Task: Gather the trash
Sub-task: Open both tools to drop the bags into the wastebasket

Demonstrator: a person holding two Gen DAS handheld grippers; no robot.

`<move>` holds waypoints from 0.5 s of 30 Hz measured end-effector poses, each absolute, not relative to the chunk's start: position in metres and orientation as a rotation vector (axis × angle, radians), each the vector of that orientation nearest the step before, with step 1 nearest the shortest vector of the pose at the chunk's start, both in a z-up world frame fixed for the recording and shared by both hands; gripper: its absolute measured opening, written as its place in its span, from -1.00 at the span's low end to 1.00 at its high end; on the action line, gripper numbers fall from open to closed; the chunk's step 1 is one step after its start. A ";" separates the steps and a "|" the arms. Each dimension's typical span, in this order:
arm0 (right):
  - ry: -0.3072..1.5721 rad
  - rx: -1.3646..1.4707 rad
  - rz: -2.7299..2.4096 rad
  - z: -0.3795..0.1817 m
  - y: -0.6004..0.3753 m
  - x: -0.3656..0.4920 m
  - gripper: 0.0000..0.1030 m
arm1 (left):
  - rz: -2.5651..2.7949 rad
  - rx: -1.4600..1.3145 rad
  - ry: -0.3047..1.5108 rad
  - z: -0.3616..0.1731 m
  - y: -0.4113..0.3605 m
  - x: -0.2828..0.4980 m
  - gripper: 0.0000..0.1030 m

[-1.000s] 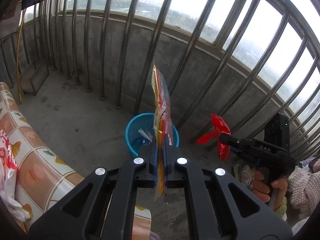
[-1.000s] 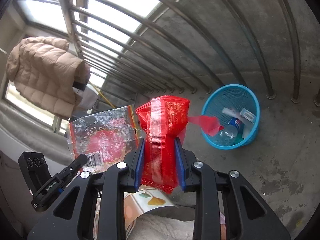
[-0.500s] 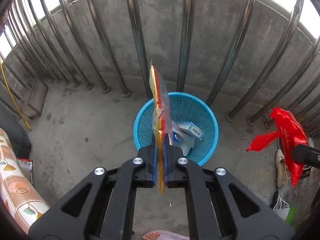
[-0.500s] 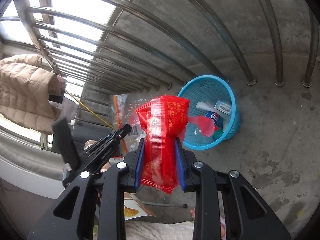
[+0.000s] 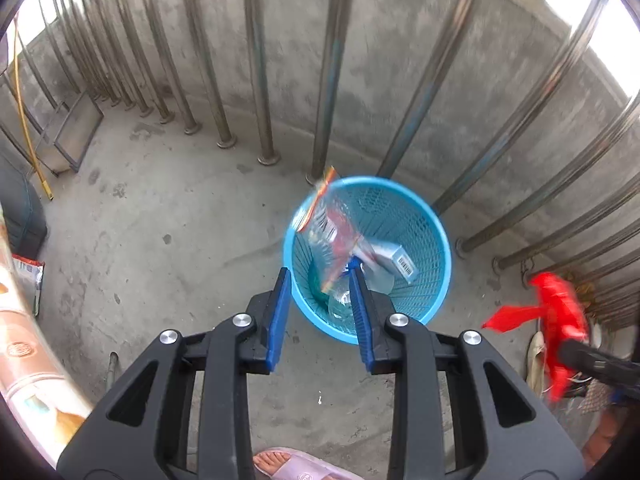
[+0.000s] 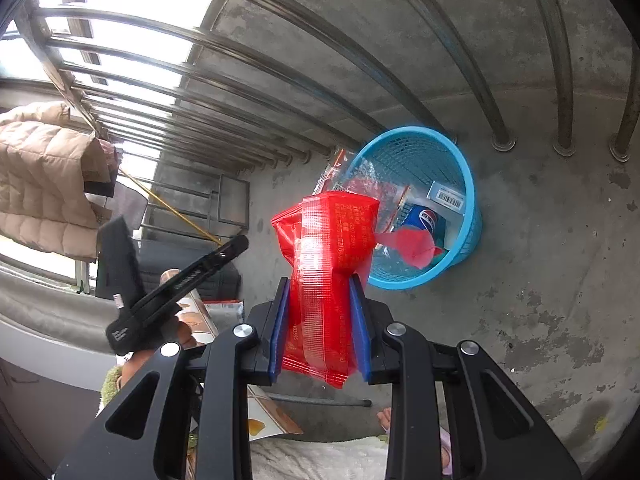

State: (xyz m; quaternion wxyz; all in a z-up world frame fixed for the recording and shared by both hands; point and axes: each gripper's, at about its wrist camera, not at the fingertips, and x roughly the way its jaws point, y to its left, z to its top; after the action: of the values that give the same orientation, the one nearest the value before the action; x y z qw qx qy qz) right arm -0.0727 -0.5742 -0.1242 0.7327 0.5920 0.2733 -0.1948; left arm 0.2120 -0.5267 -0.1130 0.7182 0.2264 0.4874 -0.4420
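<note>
a clear snack wrapper (image 5: pixel 334 226), printed in red and yellow, tumbles blurred over the near-left rim of the blue mesh basket (image 5: pixel 434 236), caught between the opened fingers and the basket's mouth. the left gripper (image 5: pixel 320 292) has just been opening: its blue fingers (image 5: pixel 280 308) stand narrowly apart and press on nothing, the wrapper already past their tips. inside the basket lie a clear plastic bottle (image 5: pixel 342 300) with a blue label and a small box (image 5: pixel 394 258) bearing a barcode.

to the right of the basket in the left wrist view, the right gripper (image 6: pixel 320 320) holds a red foil packet (image 6: pixel 328 264), its fingers squeezing the packet's waist so that the top fans out; a torn red strip hangs from it toward the basket. it hovers short of the rim, not yet over the opening.

judged from here, the release looks slightly early on the near-left side, so the light film could catch on the rim or drift to the concrete floor (image 5: pixel 160 232); lifting the left gripper clear, not sweeping it across, would avoid knocking the wrapper out. the red packet seems best carried well over the centre of the basket and let go low, since it is just as light. steel railing bars (image 5: pixel 256 60) rise behind the basket, and a sandalled foot (image 5: pixel 276 462) shows on the near side of it.
</note>
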 end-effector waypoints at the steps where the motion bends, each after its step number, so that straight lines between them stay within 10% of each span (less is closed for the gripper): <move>1: 0.607 1.308 -0.422 -0.127 -0.575 -0.069 -0.46 | -0.982 0.490 1.077 -0.106 -0.522 0.214 -0.47; 12: 0.713 1.318 -0.414 -0.167 -0.597 -0.001 -0.41 | -0.977 0.442 0.924 -0.001 -0.396 0.204 -0.17; 15: 0.743 1.294 -0.437 -0.181 -0.610 0.025 0.03 | -0.944 0.388 0.889 0.023 -0.340 0.199 0.05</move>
State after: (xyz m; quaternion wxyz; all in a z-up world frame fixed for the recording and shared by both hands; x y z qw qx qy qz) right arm 0.0250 -0.6098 -0.1809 0.7127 0.5839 0.3351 -0.1970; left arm 0.1988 -0.3400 0.0235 0.7796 0.1793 0.4116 -0.4367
